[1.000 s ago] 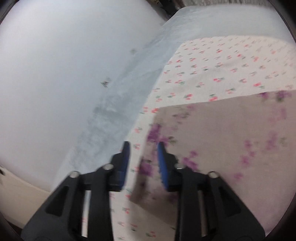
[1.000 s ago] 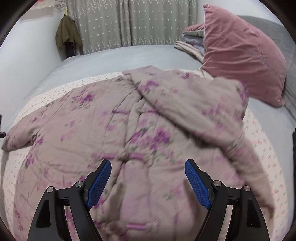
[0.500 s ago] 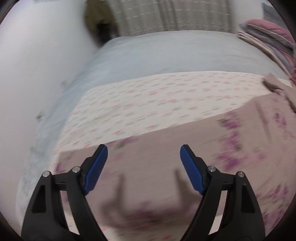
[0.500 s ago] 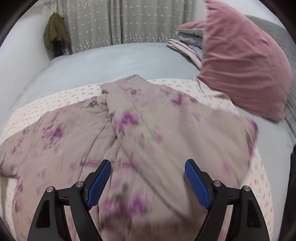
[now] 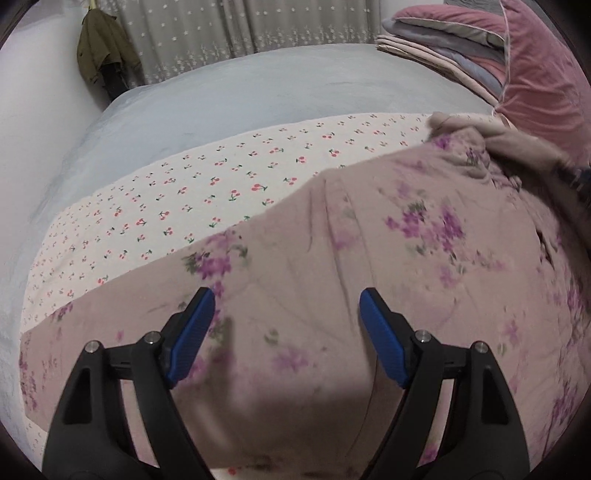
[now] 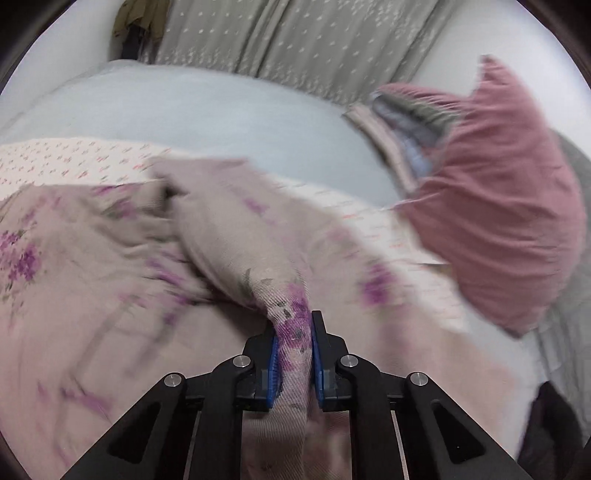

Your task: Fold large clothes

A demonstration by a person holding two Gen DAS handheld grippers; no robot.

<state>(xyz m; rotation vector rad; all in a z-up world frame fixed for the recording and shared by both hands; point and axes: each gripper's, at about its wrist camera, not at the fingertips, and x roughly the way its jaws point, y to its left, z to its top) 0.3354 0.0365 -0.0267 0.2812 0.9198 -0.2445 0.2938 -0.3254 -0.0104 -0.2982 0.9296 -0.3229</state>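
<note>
A large dusty-pink garment with purple flower print (image 5: 369, 258) lies spread on a cherry-print sheet (image 5: 207, 184) on the bed. My left gripper (image 5: 286, 332) is open and empty, hovering just above the garment's flat lower part. My right gripper (image 6: 294, 350) is shut on a bunched fold of the same garment (image 6: 236, 236), which rises from the fabric into the jaws. The right side of the garment is blurred by motion.
A pink velvet pillow (image 6: 498, 206) and a stack of folded bedding (image 5: 443, 48) lie at the bed's right. A grey bedspread (image 5: 258, 85) covers the far bed. Grey curtains (image 5: 240, 26) and a hanging olive jacket (image 5: 103, 51) stand behind. A white wall is on the left.
My right gripper went from wide open above the garment to shut on a fold of it. My left gripper opened after one second ago and swung from the bed's left edge toward the middle.
</note>
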